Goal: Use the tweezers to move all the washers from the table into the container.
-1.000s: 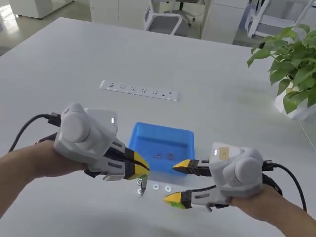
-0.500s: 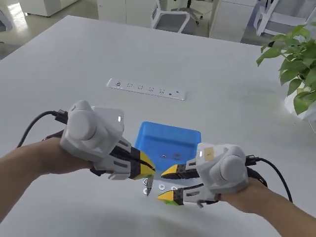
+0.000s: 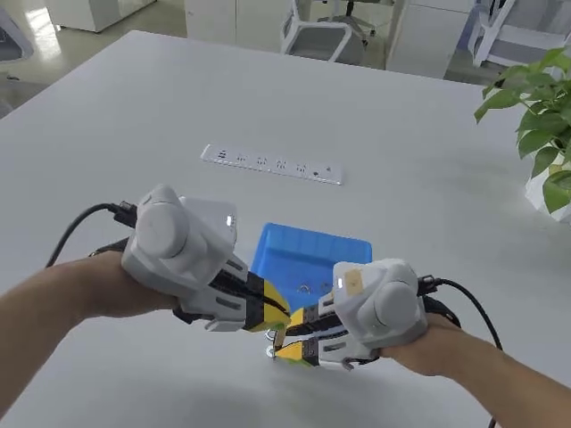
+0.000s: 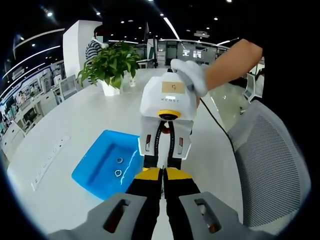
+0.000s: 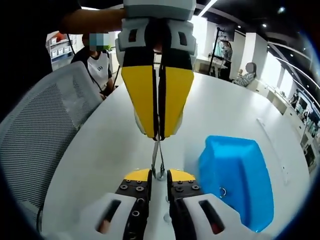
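Jaws of left gripper [image 5: 157,134] clamp tweezers [image 5: 158,152]; right gripper [image 5: 160,176] jaws narrowly flank their tips.

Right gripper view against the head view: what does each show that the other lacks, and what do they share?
The right gripper view brings the tweezers close up, tips at a washer on the table, plus a mesh chair and seated people. The head view adds the plant and white office chairs. Both share the blue container, the left gripper and the right gripper.
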A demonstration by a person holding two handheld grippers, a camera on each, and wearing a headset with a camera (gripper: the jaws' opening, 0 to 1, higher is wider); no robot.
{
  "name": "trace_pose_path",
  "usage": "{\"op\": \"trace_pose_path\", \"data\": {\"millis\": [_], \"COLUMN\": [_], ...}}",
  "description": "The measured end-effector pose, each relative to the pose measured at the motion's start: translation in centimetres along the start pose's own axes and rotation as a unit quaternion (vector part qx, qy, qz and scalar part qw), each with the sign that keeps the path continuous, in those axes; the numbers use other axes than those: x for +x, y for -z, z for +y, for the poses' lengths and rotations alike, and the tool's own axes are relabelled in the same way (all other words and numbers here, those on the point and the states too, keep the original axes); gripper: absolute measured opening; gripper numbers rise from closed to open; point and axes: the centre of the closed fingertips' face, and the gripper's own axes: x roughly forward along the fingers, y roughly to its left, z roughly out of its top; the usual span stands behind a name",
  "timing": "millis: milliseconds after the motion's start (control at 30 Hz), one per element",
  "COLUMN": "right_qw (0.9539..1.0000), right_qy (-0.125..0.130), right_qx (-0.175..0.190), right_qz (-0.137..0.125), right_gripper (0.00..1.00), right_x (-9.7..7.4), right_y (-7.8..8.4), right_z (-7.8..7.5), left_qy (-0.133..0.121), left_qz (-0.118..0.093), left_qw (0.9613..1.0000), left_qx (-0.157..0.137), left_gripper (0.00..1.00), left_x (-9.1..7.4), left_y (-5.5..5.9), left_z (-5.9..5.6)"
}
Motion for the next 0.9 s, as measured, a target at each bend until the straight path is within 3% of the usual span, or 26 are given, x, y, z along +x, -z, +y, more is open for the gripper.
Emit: {"op": "trace_pose_path", "data": {"millis": [300,900], "right_qw": [0.9998,1.0000], "right_qy": [-0.014,-0.006], "right_qx": [-0.011,0.007], "right_qz": [0.008,-0.001], "right_gripper": [0.10,0.07], "right_x": [0.47,0.45], "right_y": [0.11,0.16], "right_z": [0.29,0.22], "left_qy": [-0.001,-0.002], "left_qz": [0.000,0.005], "left_qw": [1.0000,1.0000], "left_qx": [-0.004,0.001], "left_gripper": [0.04,0.05], "left_x": [-0.13,-0.01], "left_y": [0.18,0.31], "left_z": [-0.04,-0.13]}}
